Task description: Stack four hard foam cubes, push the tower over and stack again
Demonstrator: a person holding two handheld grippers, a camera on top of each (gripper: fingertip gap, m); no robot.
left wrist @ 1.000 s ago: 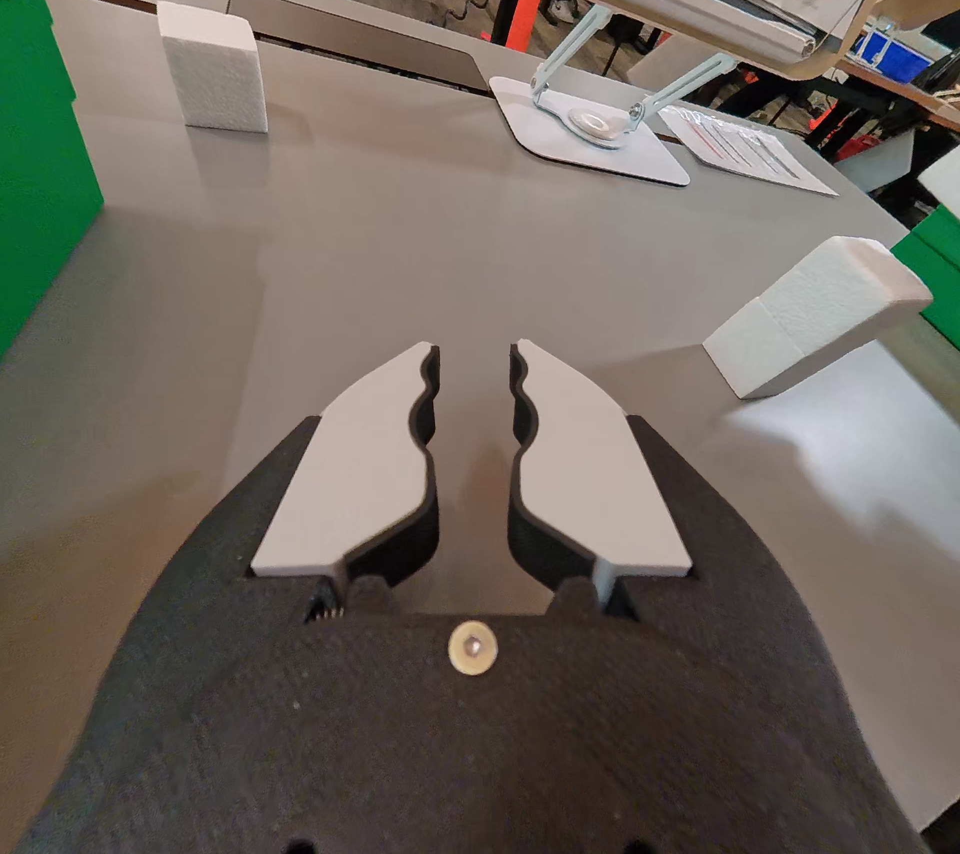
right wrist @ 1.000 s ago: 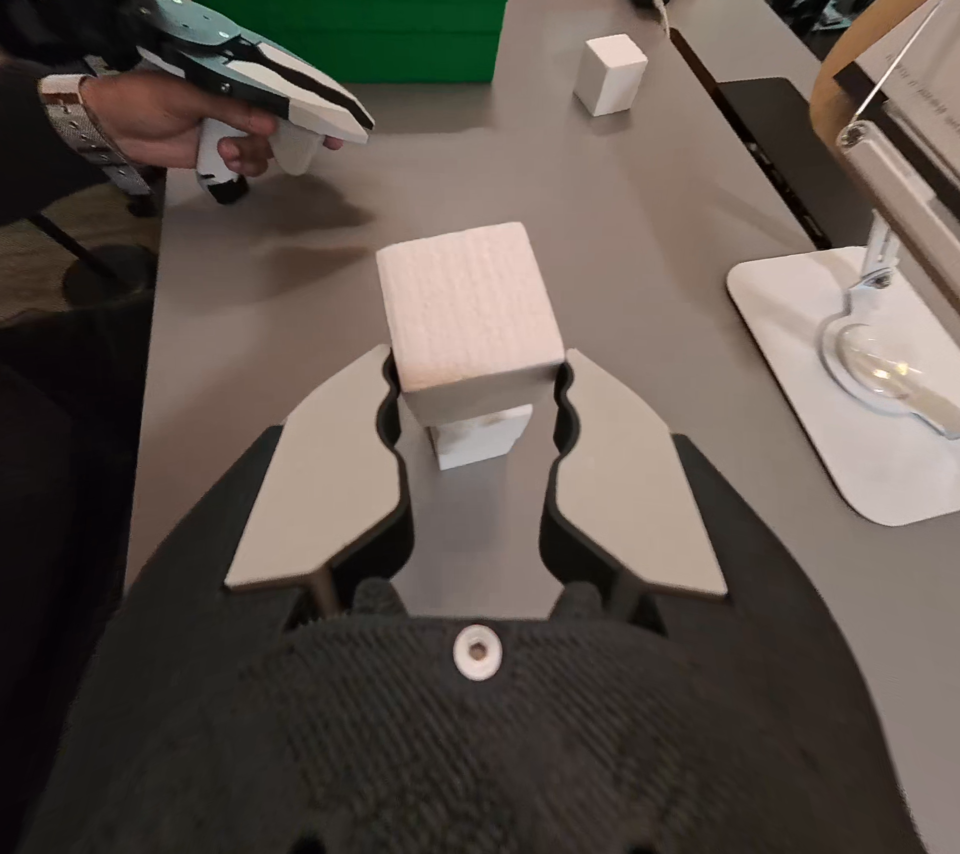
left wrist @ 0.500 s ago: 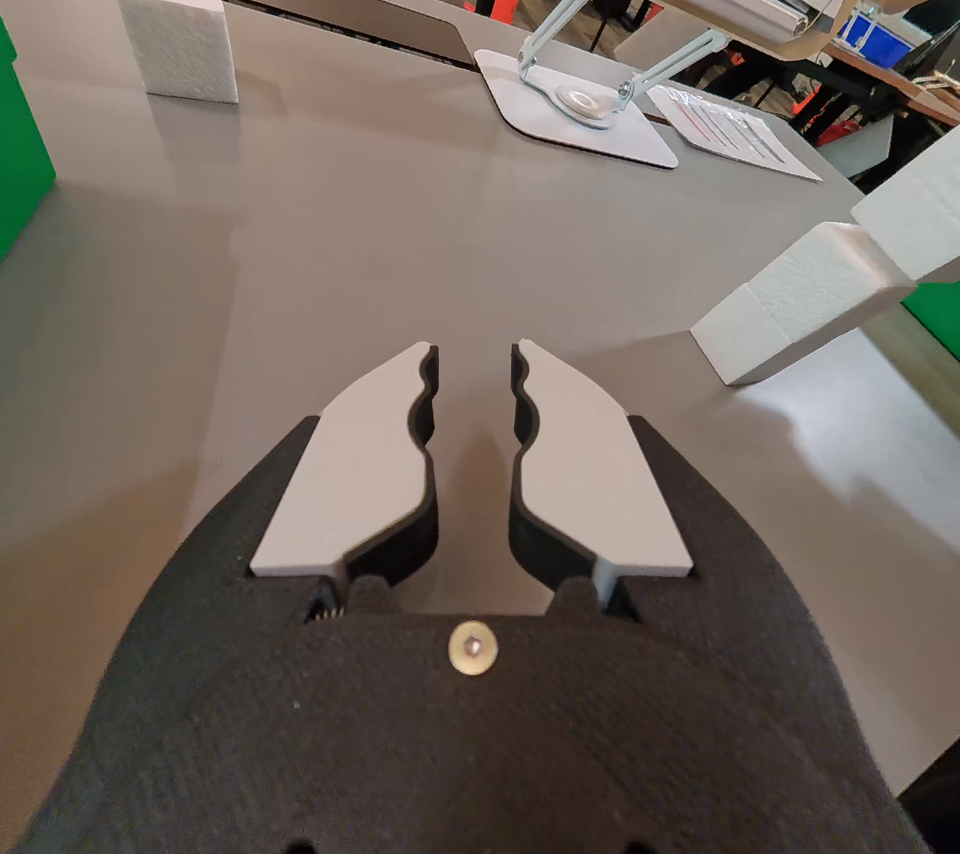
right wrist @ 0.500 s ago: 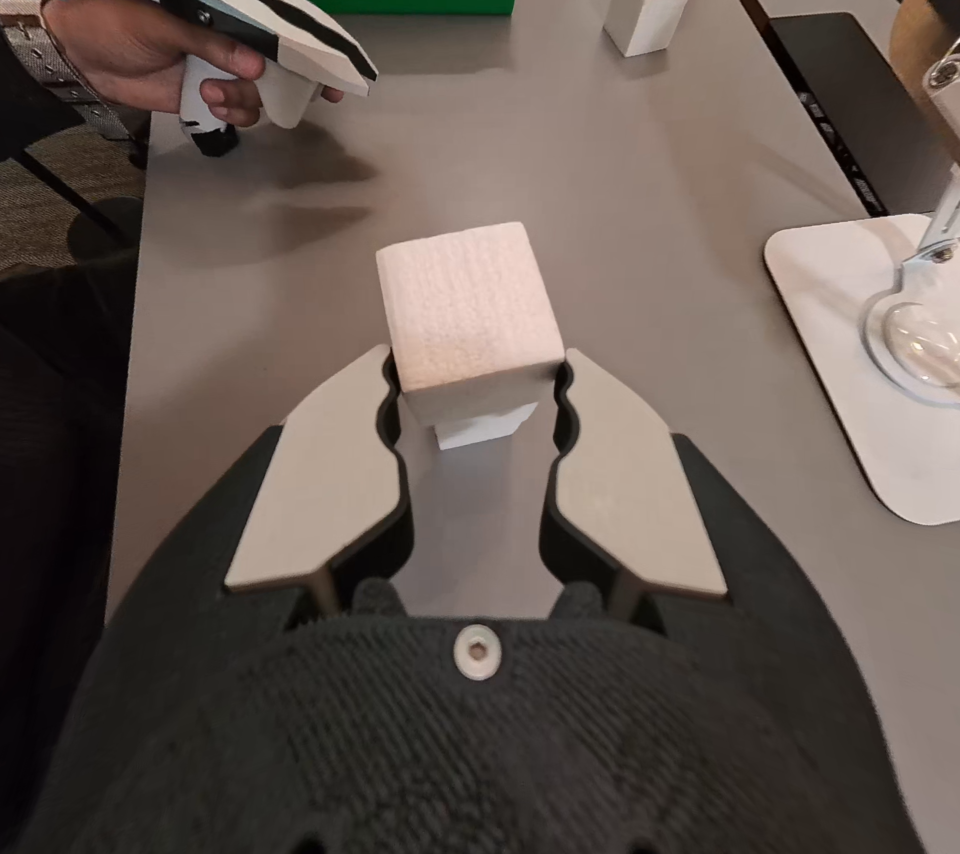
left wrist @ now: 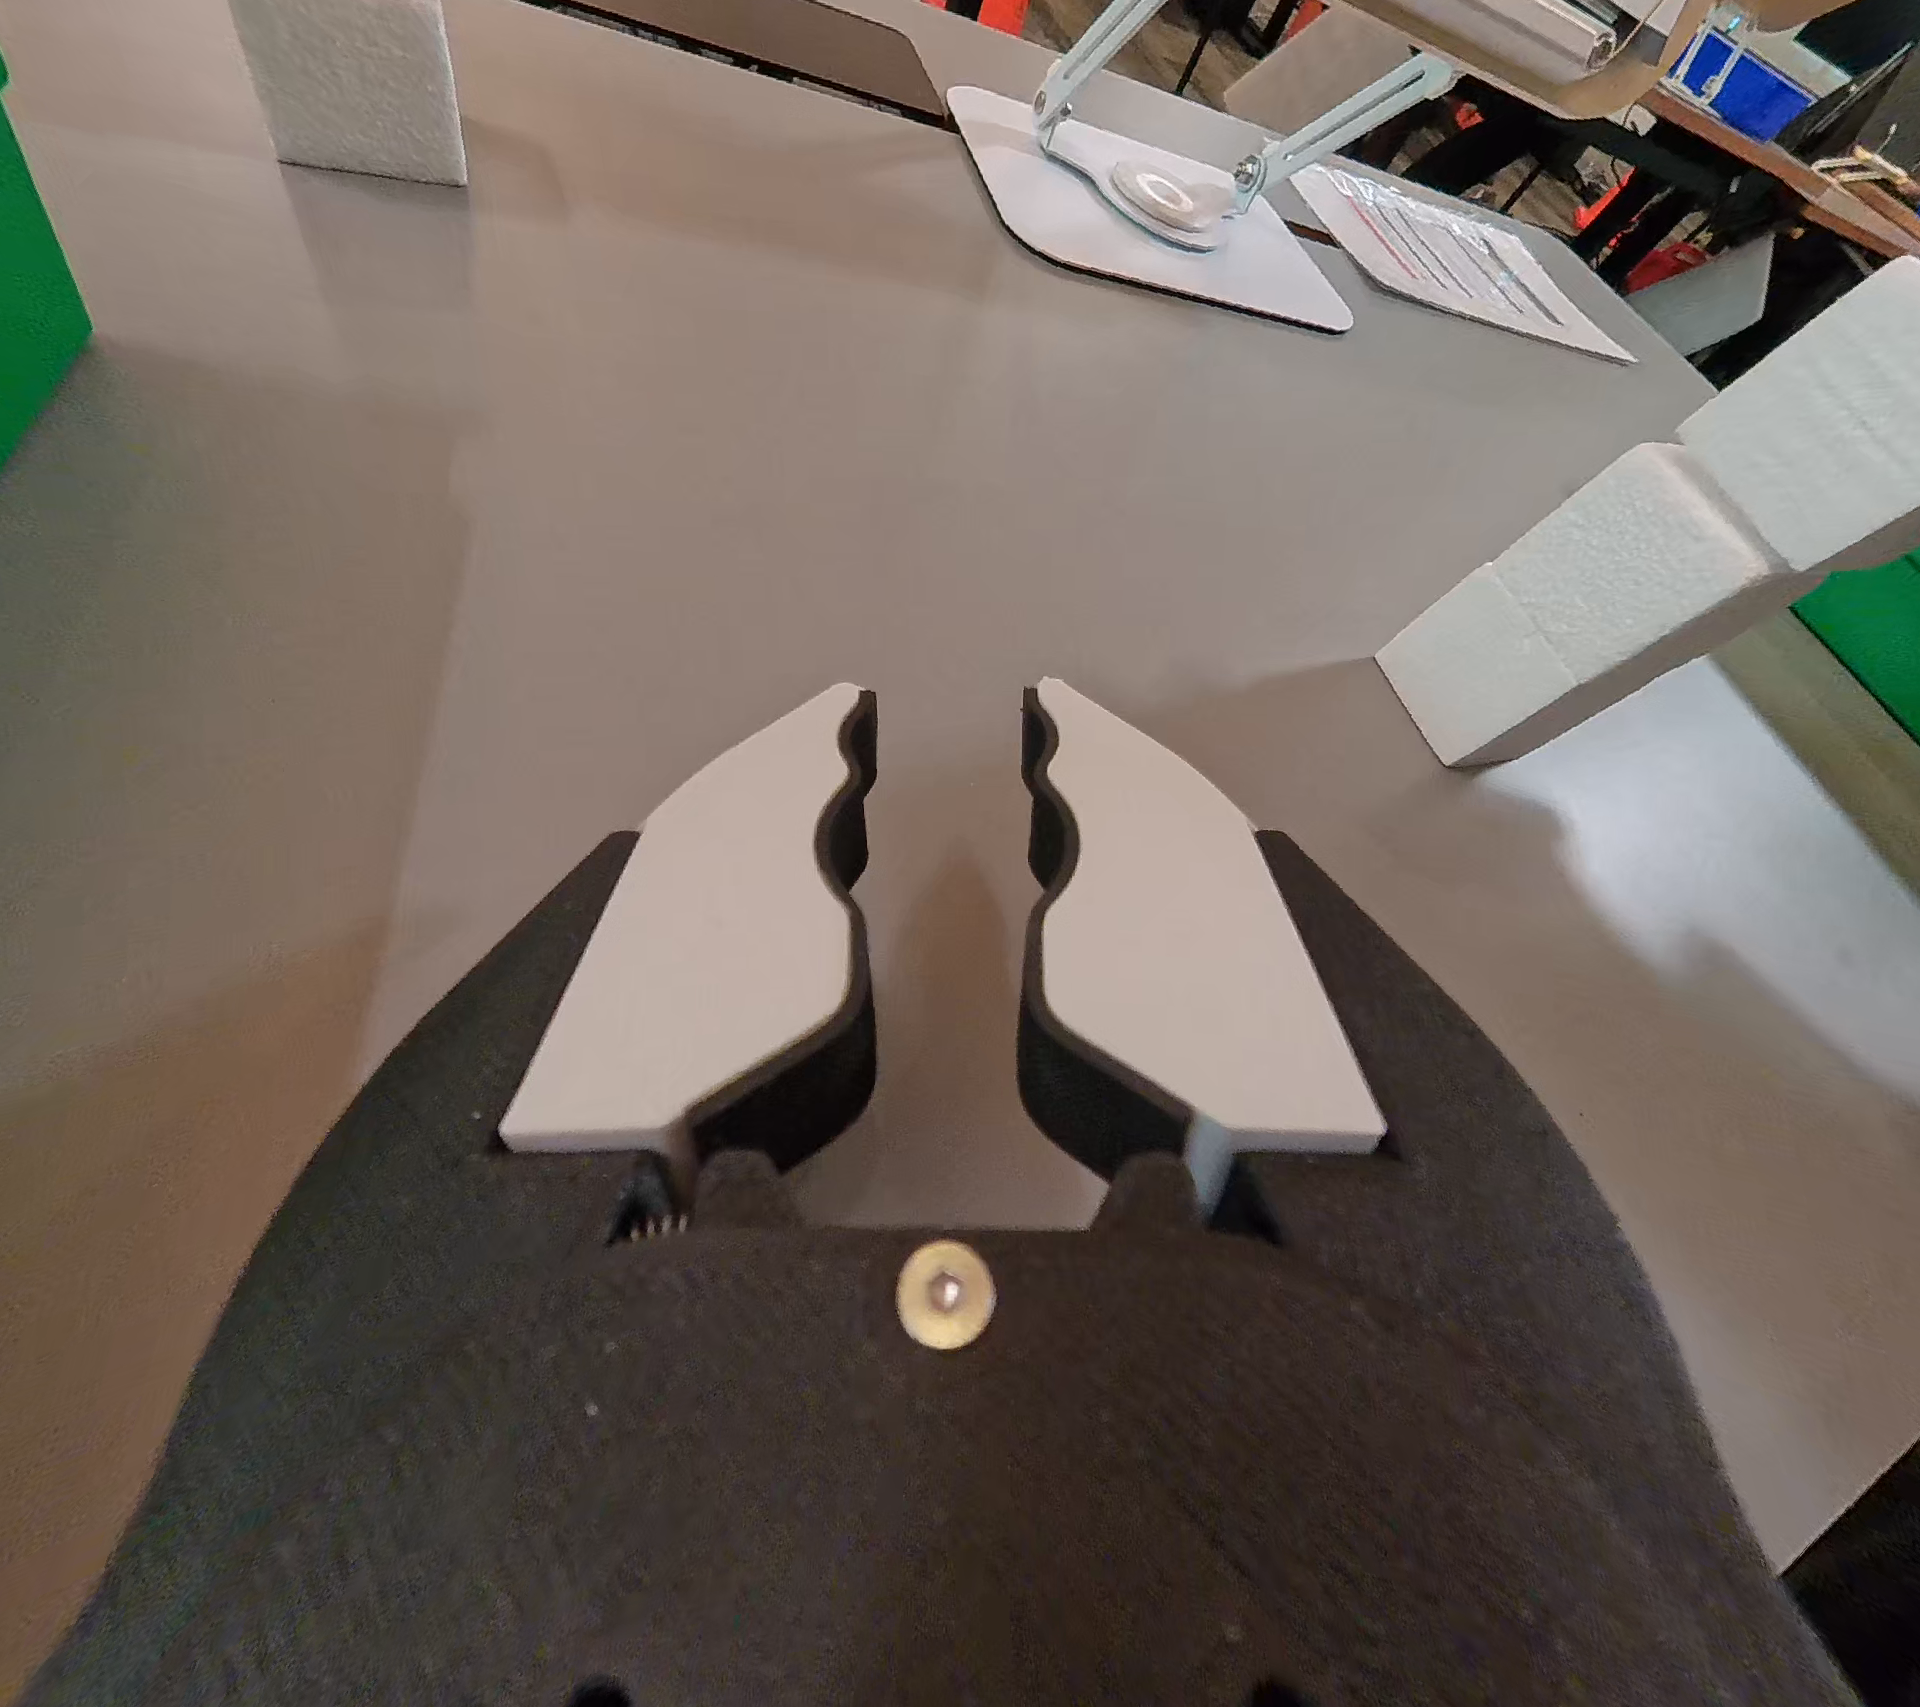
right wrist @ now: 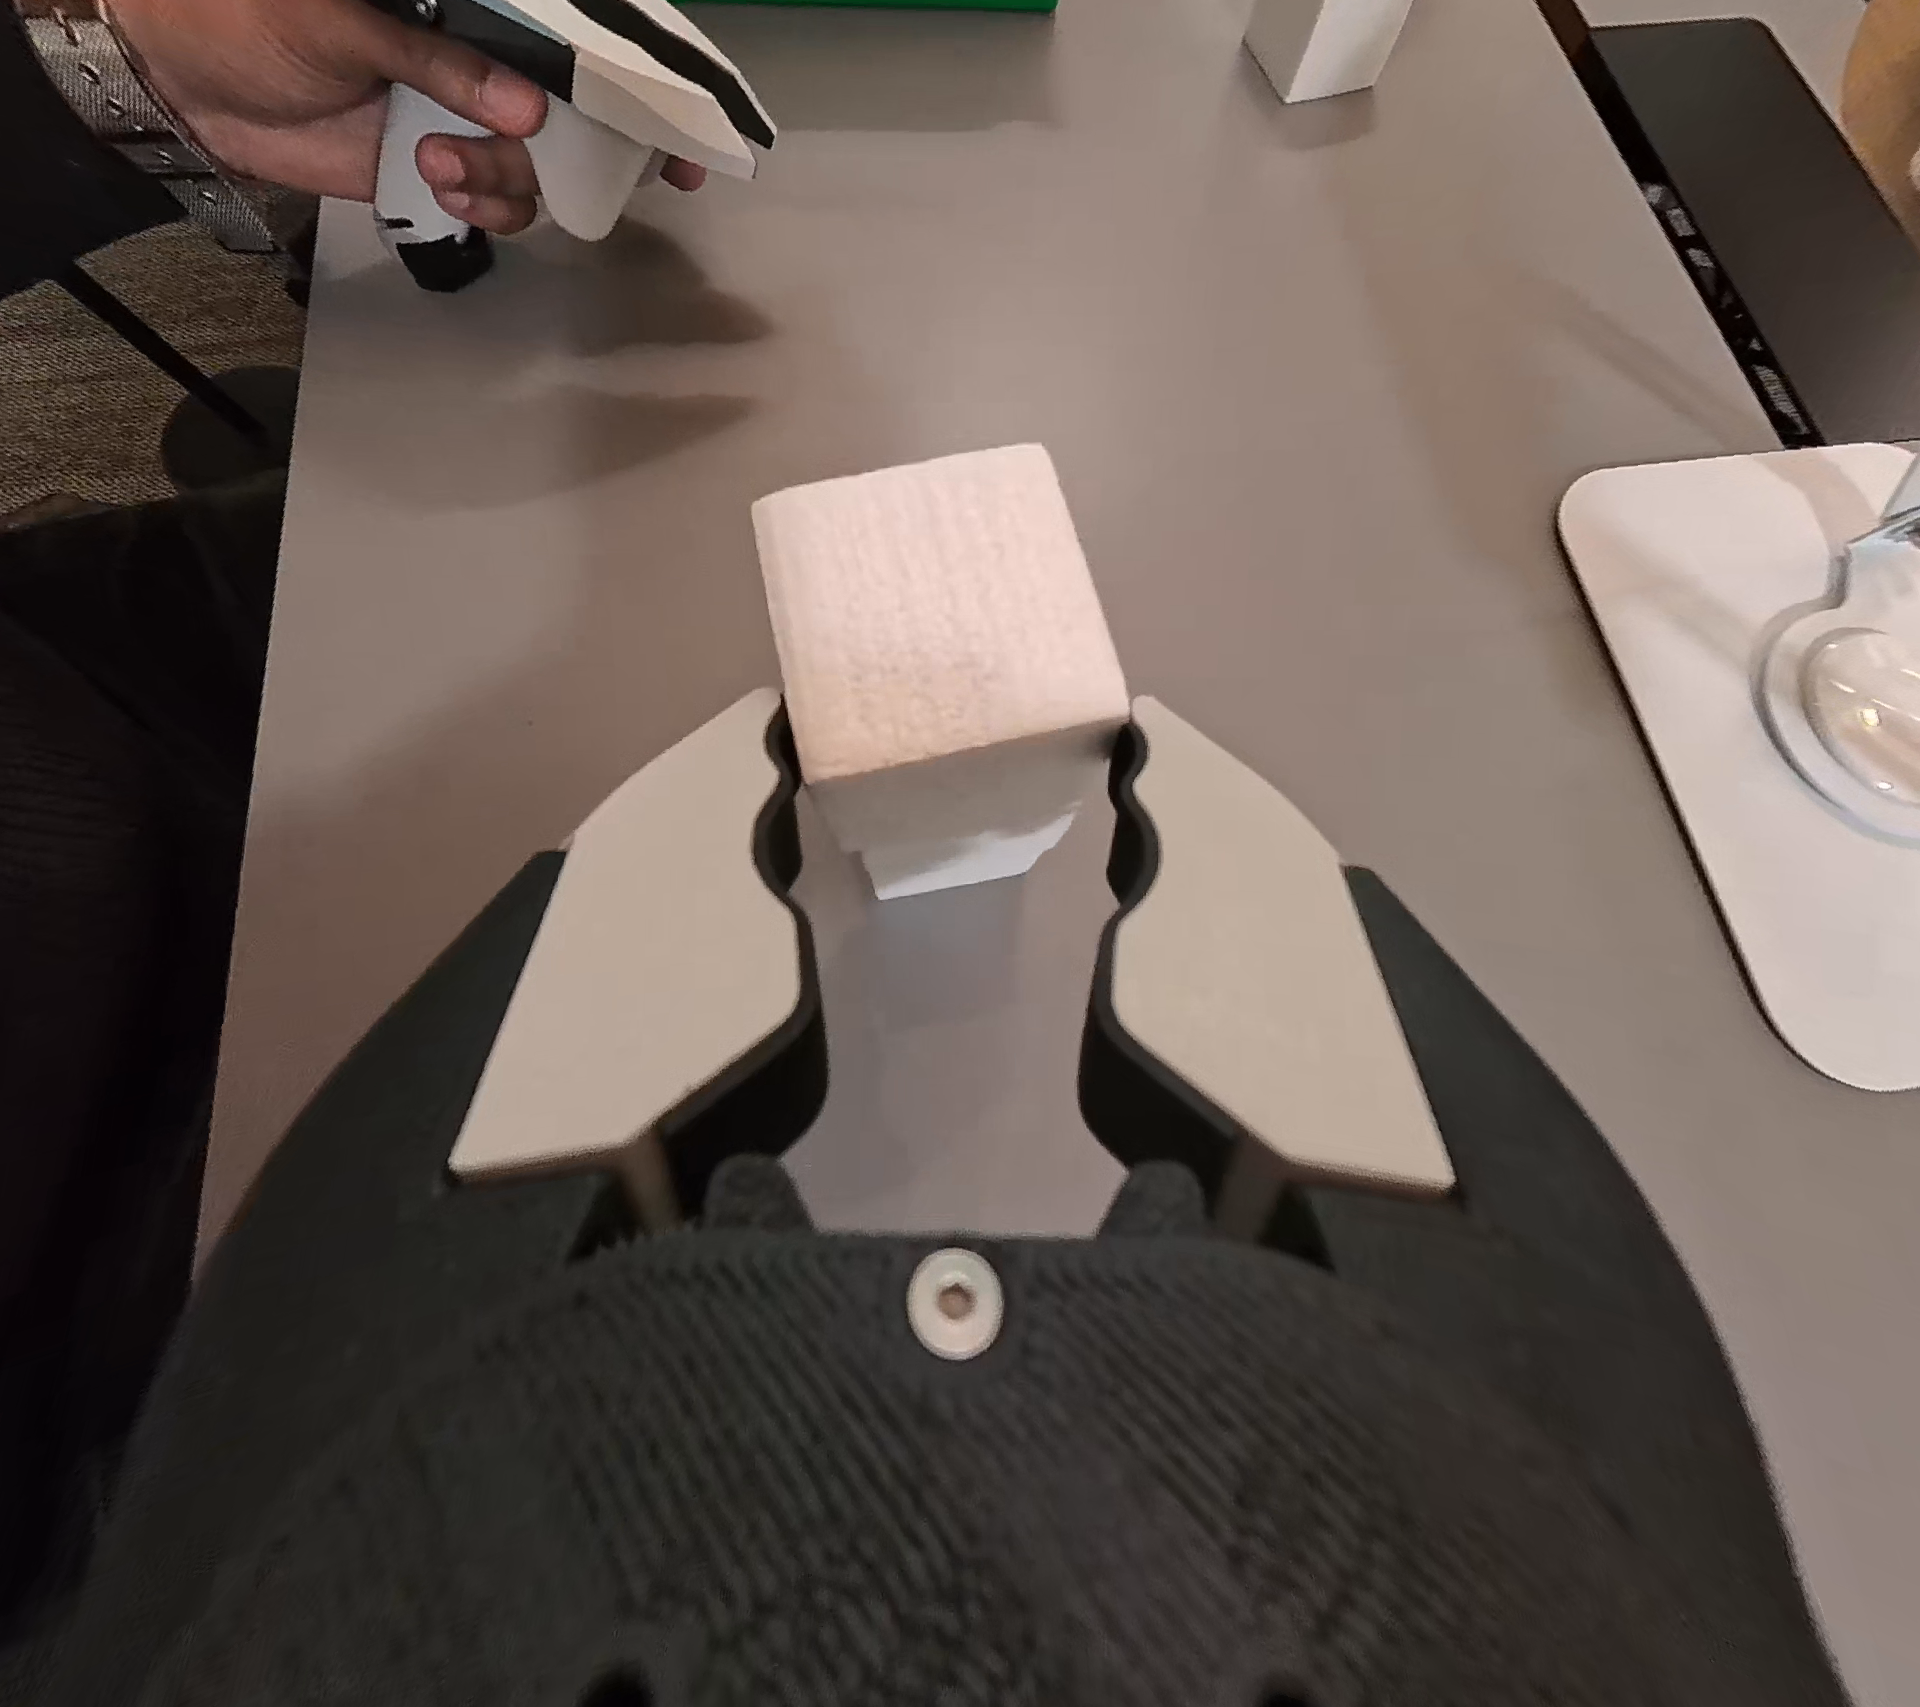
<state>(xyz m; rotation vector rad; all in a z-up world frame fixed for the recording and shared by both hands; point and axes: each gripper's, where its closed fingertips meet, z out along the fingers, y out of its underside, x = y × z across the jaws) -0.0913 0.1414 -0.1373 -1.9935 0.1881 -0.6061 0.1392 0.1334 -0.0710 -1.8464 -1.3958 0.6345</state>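
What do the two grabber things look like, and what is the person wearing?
Each gripper, left and right, has a rough black body, a round screw in the middle, and two flat grey fingers with wavy black inner edges. The left one has a white handle. The person wears a dark sleeve and a dotted grey wristband.

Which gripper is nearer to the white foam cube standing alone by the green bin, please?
Left. The left gripper hangs open, with the lone white foam cube ahead and to its left. The right gripper, shut on another foam block, is farther back.
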